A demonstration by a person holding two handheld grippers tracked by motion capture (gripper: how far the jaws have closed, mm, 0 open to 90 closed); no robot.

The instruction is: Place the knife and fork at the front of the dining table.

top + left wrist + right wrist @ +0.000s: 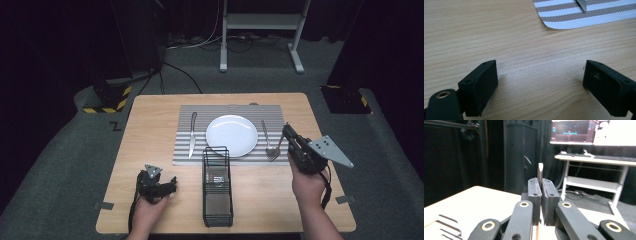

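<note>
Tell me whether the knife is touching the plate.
Apart. The high view shows it: the knife lies left of the plate, with a band of striped placemat showing between them along the knife's whole length.

Place setting on the surface (150, 125), with a basket before it.
A placemat (200, 114) lies at the far middle; on it the plate (232, 135) sits centred, the knife (192, 135) to its left, the fork (269, 141) to its right. The wire basket (217, 187) stands nearer, its far end overlapping the placemat's near edge.
</note>
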